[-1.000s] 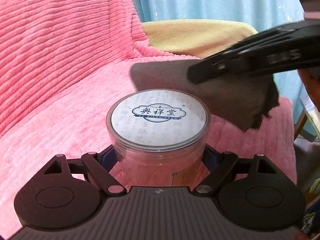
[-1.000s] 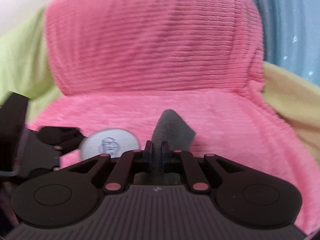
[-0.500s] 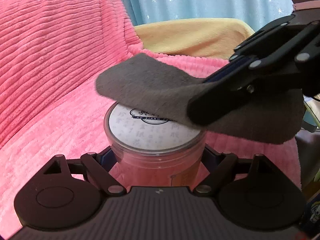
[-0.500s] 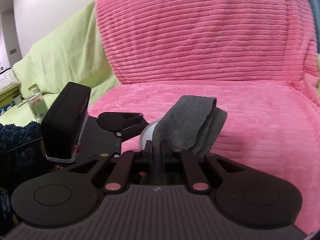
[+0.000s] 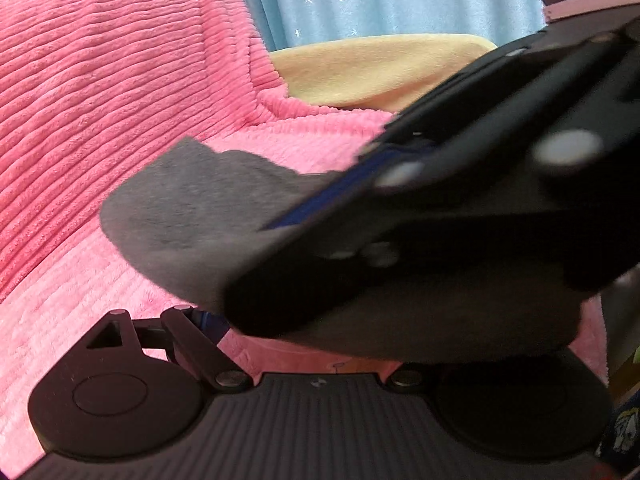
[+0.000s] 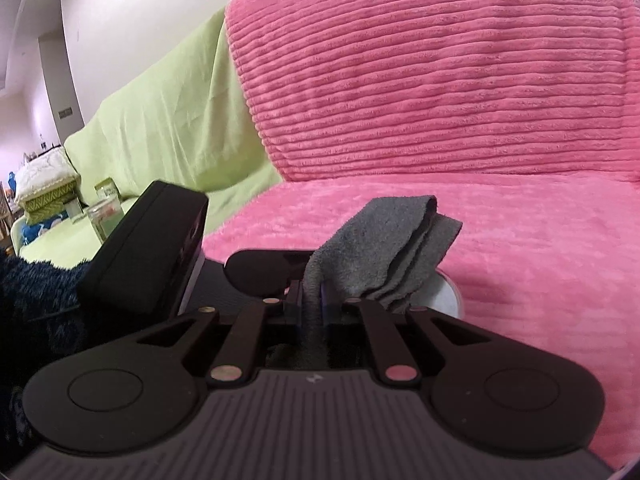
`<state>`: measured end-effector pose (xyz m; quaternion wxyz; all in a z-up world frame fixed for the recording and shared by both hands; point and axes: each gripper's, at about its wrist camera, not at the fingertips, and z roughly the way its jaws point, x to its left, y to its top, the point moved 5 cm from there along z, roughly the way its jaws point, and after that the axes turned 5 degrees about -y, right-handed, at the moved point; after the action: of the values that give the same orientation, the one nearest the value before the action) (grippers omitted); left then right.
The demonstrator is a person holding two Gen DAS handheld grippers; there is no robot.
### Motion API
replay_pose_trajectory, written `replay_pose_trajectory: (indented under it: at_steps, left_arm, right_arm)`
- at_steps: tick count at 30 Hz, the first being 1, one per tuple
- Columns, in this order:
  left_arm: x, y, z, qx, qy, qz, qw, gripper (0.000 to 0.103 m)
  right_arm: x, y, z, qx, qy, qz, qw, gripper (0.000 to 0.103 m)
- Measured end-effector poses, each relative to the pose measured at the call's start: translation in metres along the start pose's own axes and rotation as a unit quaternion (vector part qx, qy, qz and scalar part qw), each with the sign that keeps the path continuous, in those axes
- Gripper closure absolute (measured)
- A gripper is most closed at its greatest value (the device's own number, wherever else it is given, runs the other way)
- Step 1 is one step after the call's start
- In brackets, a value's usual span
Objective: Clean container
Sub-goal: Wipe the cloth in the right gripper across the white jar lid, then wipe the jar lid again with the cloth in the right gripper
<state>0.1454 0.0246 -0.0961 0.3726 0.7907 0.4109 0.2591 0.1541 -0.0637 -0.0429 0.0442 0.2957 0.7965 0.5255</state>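
Now, the jar: the round clear plastic container (image 6: 447, 294) with the white lid is almost all hidden. From the right wrist view only a small curve of its white lid peeks out just beside the cloth. From the left wrist view a pinkish bit of its side (image 5: 304, 354) shows low down, right in front of the left tool.
Cloth: the soft grey folded cloth (image 5: 188, 208) lies flat over the top of the container, like a little blanket.
Right hand-held gripper (image 6: 314, 304): its two fingers are squeezed together on the grey cloth. It sits just above the container, reaching across from the container's right side.
Left hand-held gripper (image 5: 308, 344): its fingers stand wide, one on each side of the container. It looks like it hugs the container, but the cloth hides the touching spots, so I cannot tell for sure.
Which one is nearer: the left one is closest to the container's sides; the right one is closest to its lid.
What matters next: the lid is straight under the cloth, so I think rubbing sideways across the lid is the move.
Under it all: the fuzzy pink ribbed blanket (image 6: 440, 80) lies behind and below the container.
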Motion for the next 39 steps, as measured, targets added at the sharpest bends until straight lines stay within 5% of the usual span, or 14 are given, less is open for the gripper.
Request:
replay_pose_trajectory:
  at_steps: [16, 25, 36, 39]
  left_arm:
    - [0.004, 0.008, 0.010, 0.007, 0.016, -0.035, 0.9992, 0.016]
    - [0.001, 0.011, 0.012, 0.006, 0.020, -0.025, 0.9995, 0.016]
    - [0.000, 0.012, 0.014, 0.004, 0.022, -0.021, 0.9995, 0.016]
    - [0.002, 0.011, 0.013, 0.003, 0.019, -0.018, 0.9997, 0.017]
  right_arm:
    - [-0.015, 0.011, 0.018, -0.042, -0.135, 0.054, 0.988, 0.098]
    - [-0.039, 0.005, -0.007, -0.026, -0.159, 0.112, 0.981, 0.098]
    - [-0.047, -0.008, -0.052, -0.006, -0.194, 0.108, 0.975, 0.096]
    - [-0.042, -0.004, -0.061, -0.037, -0.129, 0.115, 0.984, 0.096]
